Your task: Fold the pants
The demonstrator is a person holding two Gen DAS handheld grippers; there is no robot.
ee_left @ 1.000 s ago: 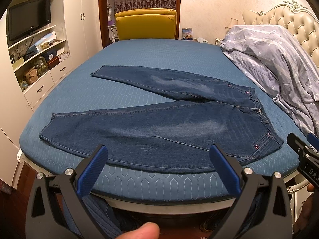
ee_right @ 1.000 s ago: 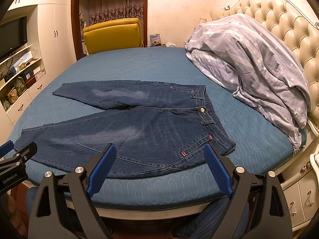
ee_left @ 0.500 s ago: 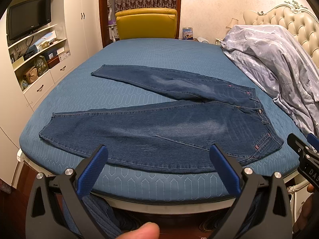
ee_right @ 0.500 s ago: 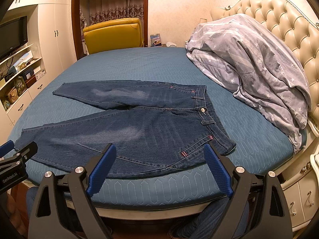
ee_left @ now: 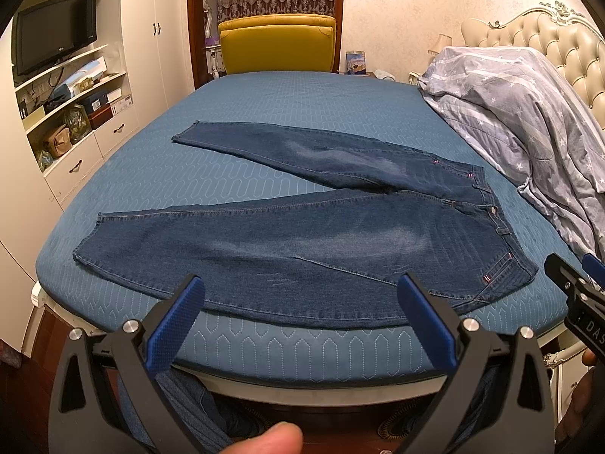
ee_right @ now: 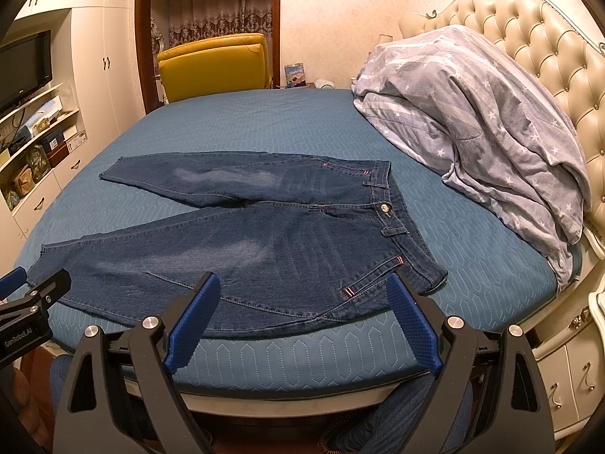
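**Jeans laid flat, both tools poised at the bed's near edge**

The pants (ee_left: 302, 249), dark blue jeans, lie front-up on the bed (ee_left: 287, 121), spread along its near edge and untouched by either tool. The waistband points toward the grey star-print duvet (ee_right: 472, 121) heaped at the headboard (ee_right: 529, 38) end; the two legs run away from it in an open V, the nearer leg parallel to the bed's edge and the farther leg angled off toward the middle of the mattress. No fold is made yet. Spread like this, the garment seems set up for a first fold of one leg over the other.

The left tool (ee_left: 302, 310) hangs just off the bed's near edge in front of the nearer leg, fingers spread wide and empty. The right tool (ee_right: 302, 306) sits likewise wide and empty, closer to the waistband and its hip corner. That split looks deliberate: one tool for the leg end, one for the waist end, so the denim can be lifted evenly.

The bed carries a teal quilted cover with a stitched pattern, flat and taut around the jeans. Beyond the bed's far side stands a yellow chair (ee_left: 278, 43) before a curtained doorway; at the foot end, cream cabinets and open shelves (ee_left: 72, 102) hold boxes and bags beneath a television (ee_left: 53, 32).
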